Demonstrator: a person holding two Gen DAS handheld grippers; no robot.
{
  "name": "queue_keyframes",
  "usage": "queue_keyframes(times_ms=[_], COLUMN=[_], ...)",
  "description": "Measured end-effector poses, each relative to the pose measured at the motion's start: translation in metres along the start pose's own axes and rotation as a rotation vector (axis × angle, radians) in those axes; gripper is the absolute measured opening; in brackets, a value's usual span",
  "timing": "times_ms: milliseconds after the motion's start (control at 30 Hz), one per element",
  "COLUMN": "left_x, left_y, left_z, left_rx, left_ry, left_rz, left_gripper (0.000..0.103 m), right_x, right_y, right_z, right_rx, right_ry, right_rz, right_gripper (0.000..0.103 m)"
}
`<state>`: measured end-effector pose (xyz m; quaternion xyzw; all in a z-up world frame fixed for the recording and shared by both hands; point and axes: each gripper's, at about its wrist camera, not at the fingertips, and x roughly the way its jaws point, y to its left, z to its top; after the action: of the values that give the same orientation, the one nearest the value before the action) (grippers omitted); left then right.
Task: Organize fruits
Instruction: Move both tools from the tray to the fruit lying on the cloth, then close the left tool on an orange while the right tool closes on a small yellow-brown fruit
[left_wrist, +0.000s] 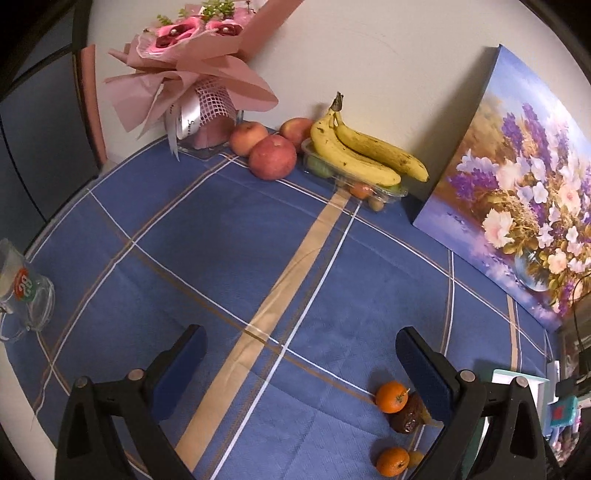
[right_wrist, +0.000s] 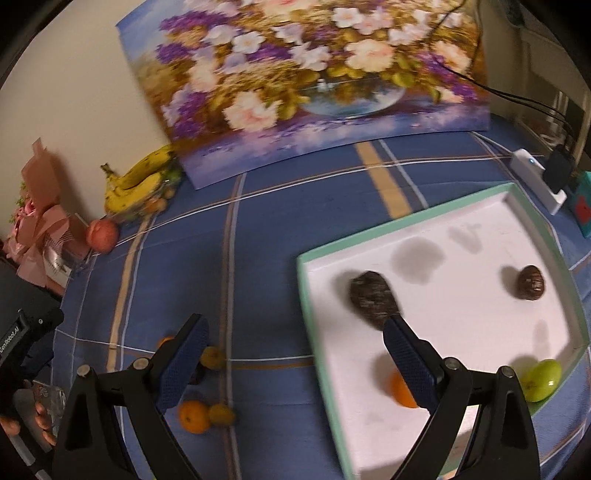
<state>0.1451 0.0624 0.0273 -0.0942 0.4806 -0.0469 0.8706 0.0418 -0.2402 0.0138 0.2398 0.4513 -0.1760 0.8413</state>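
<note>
Both wrist views look down over the tablecloth (left_wrist: 221, 258); shared: bananas (left_wrist: 365, 155), painting (right_wrist: 314, 81).

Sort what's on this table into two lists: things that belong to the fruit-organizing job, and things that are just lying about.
Part of the job: white tray; avocado, green fruit and orange in the tray; loose mandarins; apples; bananas.

Just lying about: flower painting; pink bouquet; glass mug; charger.

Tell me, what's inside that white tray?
The tray holds two dark brown fruits, a green fruit and an orange, partly covered by one of the fingers.
</note>
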Motion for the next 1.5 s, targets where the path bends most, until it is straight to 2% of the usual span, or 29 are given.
queue_keyframes(times_ms=[267,300,367,467,567,700,833,967,1167,1333,1500], left_x=[0.018,0.02,0.027,0.037,0.047,0.055,0.057,0.058,0.063,0.069,0.077], left_y=[-0.006,-0.008,-0.013,-0.019,-0.025,-0.03,-0.032,-0.031,-0.034,-0.044,-0.054], left_z=[-0.007,-0.008,-0.011,-0.015,-0.02,-0.024,-0.025,-0.026,-0.027,-0.032,-0.037], left_rx=[0.037,0.043,0.051,0.066,0.072,0.08,0.085,0.076,0.067,0.105,0.129], left_ry=[0.061,0.07,0.091,0.122,0.158,0.176,0.185,0.208,0.227,0.223,0.242], left_rz=[-0.014,-0.018,-0.029,-0.03,-0.019,-0.028,-0.037,-0.06,-0.086,-0.083,-0.113], left_gripper=[0.103,0.103,0.103,0.103,0.103,0.103,0.103,0.103,0.103,0.103,0.103], right_x=[0.024,0.028,0.036,0.049,0.061,0.072,0.08,0.087,0.091,0.088,0.076], right_y=[0.032,0.034,0.037,0.037,0.04,0.043,0.041,0.039,0.034,0.033,0.029], right_z=[-0.011,-0.013,-0.017,-0.023,-0.028,-0.031,-0.032,-0.034,-0.034,-0.033,-0.027], right_rx=[-0.065,-0.071,-0.066,-0.046,-0.046,-0.033,0.01,0.038,0.079,0.06,-0.022], right_ry=[0.059,0.076,0.105,0.149,0.186,0.213,0.231,0.25,0.254,0.237,0.192], right_rz=[0.062,0.071,0.094,0.115,0.136,0.162,0.206,0.25,0.289,0.242,0.087], right_gripper=[0.093,0.091,0.074,0.07,0.055,0.051,0.042,0.029,0.026,0.026,0.026])
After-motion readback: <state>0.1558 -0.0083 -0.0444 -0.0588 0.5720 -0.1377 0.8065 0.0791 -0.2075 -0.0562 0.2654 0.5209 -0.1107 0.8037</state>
